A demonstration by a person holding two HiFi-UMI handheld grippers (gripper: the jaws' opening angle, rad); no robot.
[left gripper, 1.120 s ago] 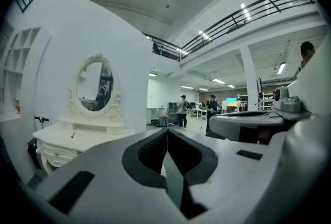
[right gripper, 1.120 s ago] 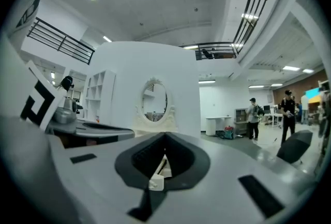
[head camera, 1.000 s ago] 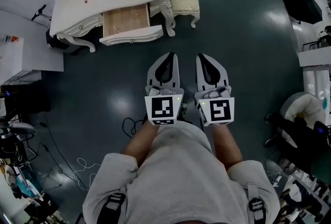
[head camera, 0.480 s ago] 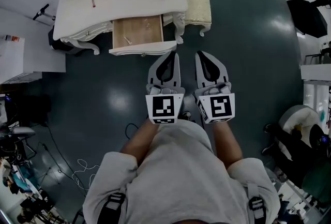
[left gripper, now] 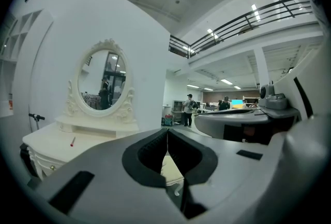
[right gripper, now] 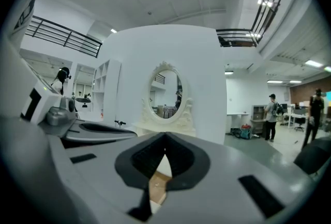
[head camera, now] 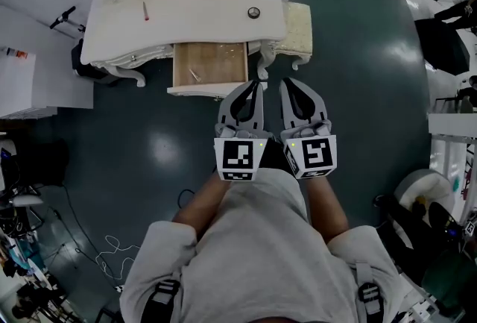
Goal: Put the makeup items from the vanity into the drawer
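**Both hand-held grippers empty at the drawer front; vanity items lying ahead and to upper left**

- Nearest: the left hand-held gripper (head camera: 250,84) and right hand-held gripper (head camera: 288,84) are sitting side by side at frame centre, both pointing up-frame. In each gripper view the jaws are pressed together with nothing between them.
- The left tip is overlapping the right end of the open drawer (head camera: 216,59) in the head view. The right tip is lying just right of it, below the cream stool (head camera: 299,24).
- One small pale item (head camera: 194,75) is already lying in the drawer's lower left part. Too small to identify.
- Farther: two things are resting on the white worktop (head camera: 201,8).
  - The round dark item (head camera: 254,13) is sitting near the worktop's right end, almost straight up-frame from the left tip. The right tip is only a little farther off.
  - The red stick (head camera: 146,11) is lying well apart, toward upper left. Its long axis is running nearly up-down in the frame, roughly in line with the way the grippers are pointing.
- Judgement: the left gripper is the nearer one for both items, and clearly so for the red stick. Its jaws need to spread before any pick.
- Farthest: the oval mirror (left gripper: 102,81) is standing behind the worktop.
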